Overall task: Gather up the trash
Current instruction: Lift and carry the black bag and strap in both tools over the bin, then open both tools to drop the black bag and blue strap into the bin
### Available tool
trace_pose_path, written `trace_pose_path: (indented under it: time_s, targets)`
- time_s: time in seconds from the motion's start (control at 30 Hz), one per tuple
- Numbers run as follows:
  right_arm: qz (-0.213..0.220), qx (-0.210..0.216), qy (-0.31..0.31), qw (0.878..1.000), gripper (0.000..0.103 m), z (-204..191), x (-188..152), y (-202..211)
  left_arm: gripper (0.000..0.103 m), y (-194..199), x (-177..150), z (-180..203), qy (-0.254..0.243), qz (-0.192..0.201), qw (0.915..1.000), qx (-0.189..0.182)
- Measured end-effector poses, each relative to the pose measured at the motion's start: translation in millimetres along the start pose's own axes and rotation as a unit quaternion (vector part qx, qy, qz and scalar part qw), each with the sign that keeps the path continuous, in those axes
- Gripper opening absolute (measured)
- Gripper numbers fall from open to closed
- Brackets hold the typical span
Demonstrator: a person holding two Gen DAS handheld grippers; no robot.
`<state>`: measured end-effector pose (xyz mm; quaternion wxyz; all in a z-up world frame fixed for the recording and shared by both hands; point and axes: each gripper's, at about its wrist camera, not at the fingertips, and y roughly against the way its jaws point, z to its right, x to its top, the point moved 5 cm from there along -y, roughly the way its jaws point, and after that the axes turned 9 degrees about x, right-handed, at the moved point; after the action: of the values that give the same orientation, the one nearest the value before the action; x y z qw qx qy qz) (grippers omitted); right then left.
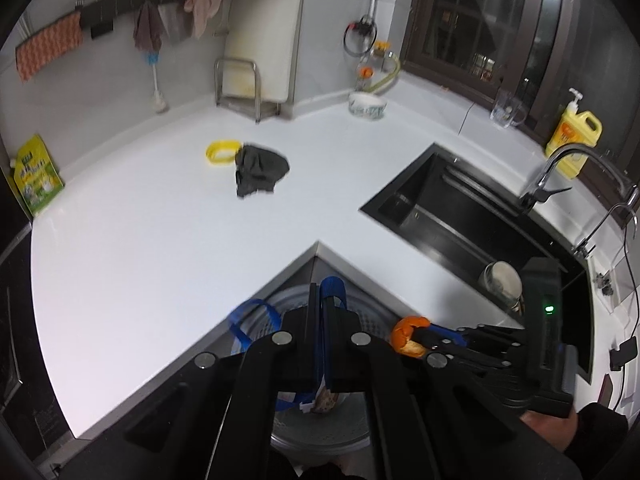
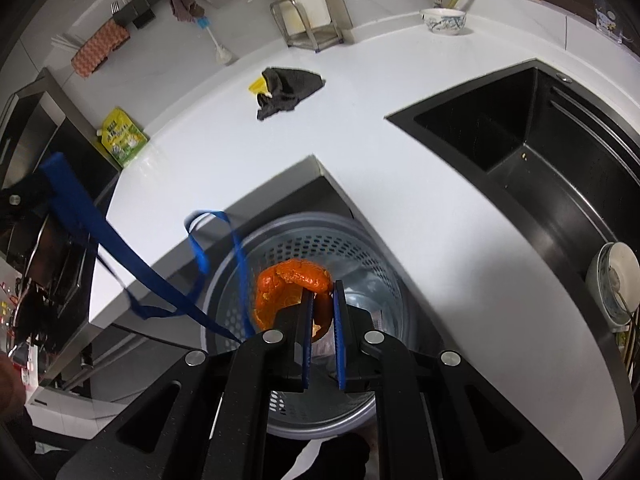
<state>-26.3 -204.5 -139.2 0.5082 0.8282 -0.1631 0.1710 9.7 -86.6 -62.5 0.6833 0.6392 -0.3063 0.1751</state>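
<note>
**Q:** So what have you actually got in each hand right now?

**A:** Your right gripper (image 2: 322, 292) is pinched on a piece of orange peel (image 2: 288, 280), and the peel hangs right over the mouth of the grey perforated bin (image 2: 384, 280) tucked under the inner corner of the white counter (image 2: 240, 140). Jaws are narrow, pads pressing the peel from both sides. Your left gripper (image 1: 320, 300) is clamped tight on a blue strap (image 1: 332, 288), which runs down toward the bin; a loose loop of the same strap flops over the bin's left rim.

**Q:** Is the peel in the bin already?

**A:** Nope, you're holding it above the opening, between the pads. There's something pale with a speckled pattern down inside the bin, but I can't tell what it is.

**Q:** Anything else lying around on the counter?

**A:** Far side, near the middle: a dark rag (image 1: 258, 170) touching a yellow ring-shaped thing (image 1: 222, 152). A green-yellow pouch (image 1: 36, 176) leans at the far left. The black sink (image 1: 460, 208) is on the right, with a bowl (image 1: 502, 280) sitting in its near end. A patterned bowl (image 1: 367, 106) sits at the far wall.
</note>
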Motion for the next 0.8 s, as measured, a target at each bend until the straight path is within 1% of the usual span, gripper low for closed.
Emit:
trace_pose_path:
  time_s: [0.3,0.53,0.57,0.6,0.63,0.67,0.7,0.73,0.77,0.8]
  targets:
    - [-0.038,0.001,0.003,0.999,0.009,-1.0,-15.2,-24.5,0.002,-48.6,-33.9,-3.5,-0.004,-0.060,0.9981,0.012]
    - [-0.070,0.003,0.000,0.998,0.010,-0.8,-21.2,-46.0,0.003,-75.5,-52.6,-12.1,-0.007,-0.095,0.9952,0.025]
    - [-0.074,0.000,0.000,0.997,0.010,-0.9,-22.1,-47.9,0.003,-77.8,-55.0,-13.8,-0.007,-0.099,0.9947,0.027]
    - [-0.075,-0.001,0.001,0.997,0.014,-1.5,-22.4,-48.8,0.003,-79.5,-57.0,-15.3,-0.006,-0.104,0.9942,0.029]
    - [-0.075,-0.002,0.001,0.997,0.020,-2.2,-22.5,-49.0,0.003,-80.7,-58.3,-16.7,-0.005,-0.107,0.9938,0.031]
    - [-0.074,-0.002,0.001,0.997,0.024,-2.3,-22.2,-48.7,0.006,-81.5,-59.2,-18.2,-0.005,-0.109,0.9934,0.035]
    - [-0.073,-0.003,0.001,0.997,0.034,-2.1,-21.7,-48.1,0.008,-82.1,-60.2,-19.5,-0.007,-0.112,0.9929,0.040]
    - [-0.070,-0.005,0.002,0.998,0.040,-2.1,-21.0,-47.1,0.015,-83.1,-60.7,-20.5,-0.008,-0.113,0.9925,0.045]
    - [-0.068,-0.006,0.002,0.998,0.040,-1.9,-20.1,-46.2,0.028,-83.6,-61.2,-21.6,-0.008,-0.115,0.9921,0.049]
    - [-0.067,-0.006,0.002,0.998,0.040,-1.5,-19.5,-45.8,0.037,-84.0,-62.4,-23.7,-0.007,-0.117,0.9915,0.055]
